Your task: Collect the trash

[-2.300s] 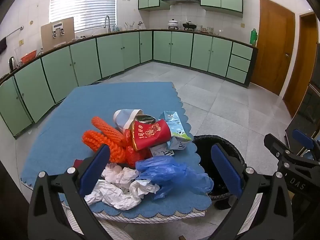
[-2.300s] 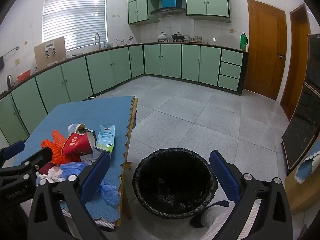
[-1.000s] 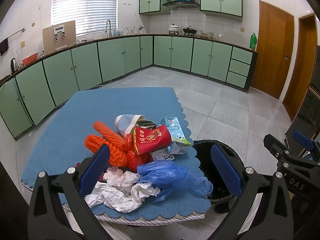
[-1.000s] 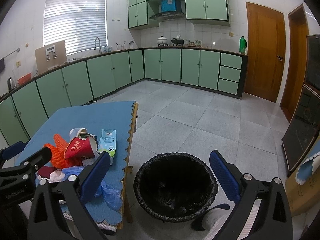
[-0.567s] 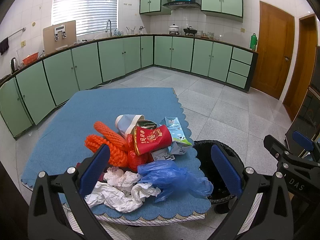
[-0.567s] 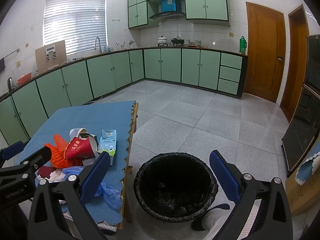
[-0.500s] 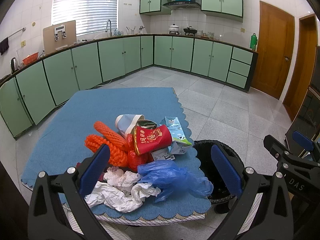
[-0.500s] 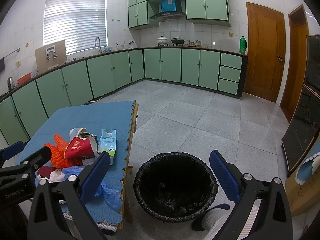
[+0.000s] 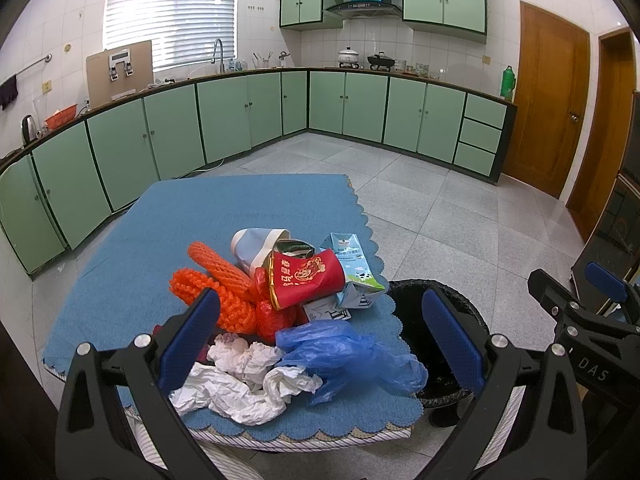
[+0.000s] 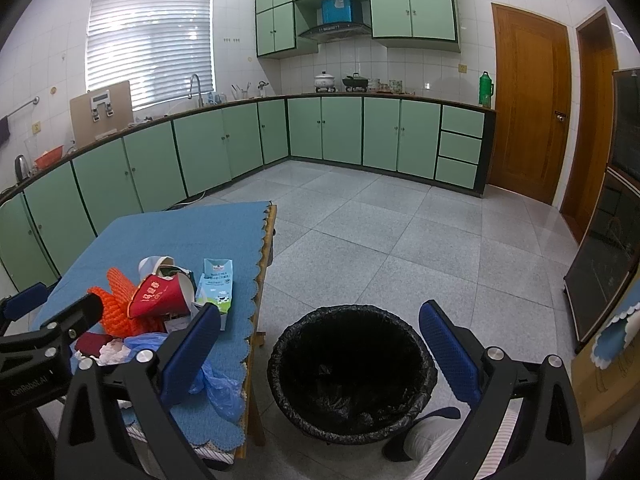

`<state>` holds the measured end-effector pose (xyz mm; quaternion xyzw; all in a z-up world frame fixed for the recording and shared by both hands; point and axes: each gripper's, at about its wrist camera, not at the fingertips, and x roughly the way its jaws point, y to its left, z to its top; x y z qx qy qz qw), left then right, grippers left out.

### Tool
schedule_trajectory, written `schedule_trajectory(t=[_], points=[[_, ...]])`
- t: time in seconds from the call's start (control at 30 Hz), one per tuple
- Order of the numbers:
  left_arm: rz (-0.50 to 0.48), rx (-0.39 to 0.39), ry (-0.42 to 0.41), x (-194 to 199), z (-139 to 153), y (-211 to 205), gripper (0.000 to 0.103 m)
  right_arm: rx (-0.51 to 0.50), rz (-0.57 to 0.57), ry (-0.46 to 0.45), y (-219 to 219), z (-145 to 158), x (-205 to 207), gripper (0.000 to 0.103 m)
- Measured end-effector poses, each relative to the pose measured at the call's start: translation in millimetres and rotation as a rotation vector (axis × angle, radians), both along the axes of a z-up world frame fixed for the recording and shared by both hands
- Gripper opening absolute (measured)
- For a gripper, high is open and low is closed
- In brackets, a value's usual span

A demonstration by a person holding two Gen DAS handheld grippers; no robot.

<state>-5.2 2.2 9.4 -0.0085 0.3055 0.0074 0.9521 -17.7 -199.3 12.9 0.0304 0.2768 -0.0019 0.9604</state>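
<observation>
Two views show the start. From the left wrist, the left tongs (image 9: 320,326) hang wide and empty over a trash heap on the blue table (image 9: 240,208): white tissue (image 9: 244,380), a blue bag (image 9: 348,354), orange netting (image 9: 218,284), a red cup (image 9: 306,278) with Chinese print, and a milk carton (image 9: 354,268) whose text is too small to read. The right tongs (image 9: 580,312) at the edge bear "DAS". From the right wrist, the right tongs (image 10: 316,344), also wide and empty, hover over the black-lined bin (image 10: 352,372), which stands beside the table, probably so that trash drops straight in. The left tongs (image 10: 40,336) read "GenRobot.AI".
</observation>
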Motion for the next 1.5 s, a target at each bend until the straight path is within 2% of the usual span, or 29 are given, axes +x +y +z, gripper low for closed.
schedule_trajectory(t=[0.67,0.87,1.03,1.33,1.5], points=[[0.008,-0.008,0.006,0.2,-0.9,2.1,0.098,-0.008,0.009,-0.020,6.4,0.1,2.0,0.097],[0.025,-0.016,0.009,5.0,-6.7,14.9,0.098,-0.004,0.029,-0.010,12.4,-7.5,7.2,0.097],[0.060,-0.029,0.025,10.6,-18.6,38.9,0.098,-0.007,0.059,0.008,22.3,-18.4,12.4,0.097],[0.209,-0.009,0.046,11.4,-38.3,101.1,0.098,0.010,0.177,0.009,54.7,-40.9,25.4,0.097],[0.262,-0.001,0.057,13.2,-44.9,123.5,0.098,0.030,0.226,0.007,68.5,-43.3,39.6,0.091]])
